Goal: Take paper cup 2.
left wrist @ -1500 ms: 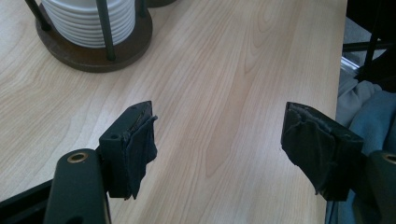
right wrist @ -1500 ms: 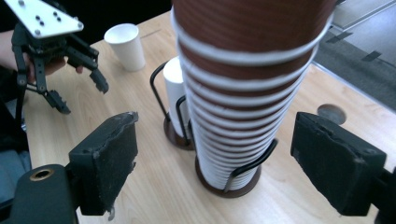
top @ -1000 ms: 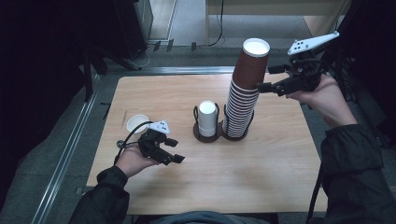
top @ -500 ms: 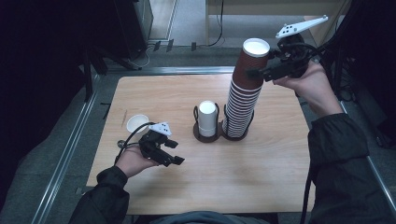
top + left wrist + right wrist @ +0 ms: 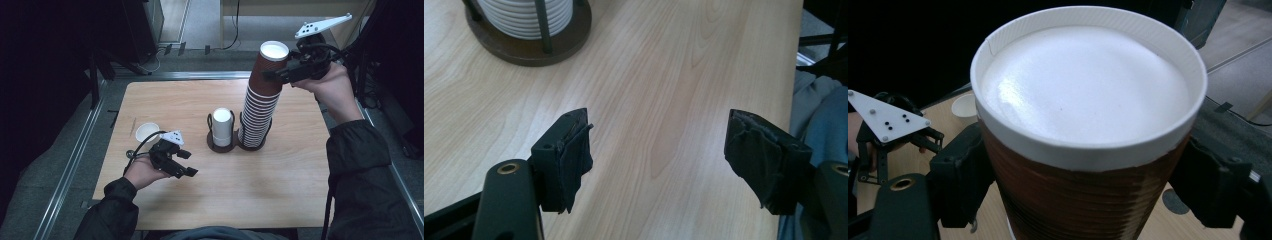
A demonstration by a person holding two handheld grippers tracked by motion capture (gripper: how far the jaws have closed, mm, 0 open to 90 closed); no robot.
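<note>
A tall stack of upturned brown paper cups [image 5: 259,110] stands in a dark wire holder [image 5: 250,146] at mid-table. My right gripper [image 5: 272,75] is open at the top cup [image 5: 1088,125], one jaw on each side of its brown wall just under the white rim. I cannot tell whether the pads [image 5: 960,175] touch it. A white upturned cup [image 5: 221,125] sits in the holder's left ring. My left gripper [image 5: 187,170] rests low at the table's front left, open [image 5: 659,150] over bare wood, holding nothing.
A small white cup [image 5: 147,132] lies on the wooden table [image 5: 300,190] behind the left hand. The holder's base [image 5: 524,50] is seen ahead of the left jaws. A metal rail [image 5: 70,170] runs along the table's left side.
The right gripper has moved left and slightly up, from beside the stack to astride its top cup. The left gripper has stayed put.
</note>
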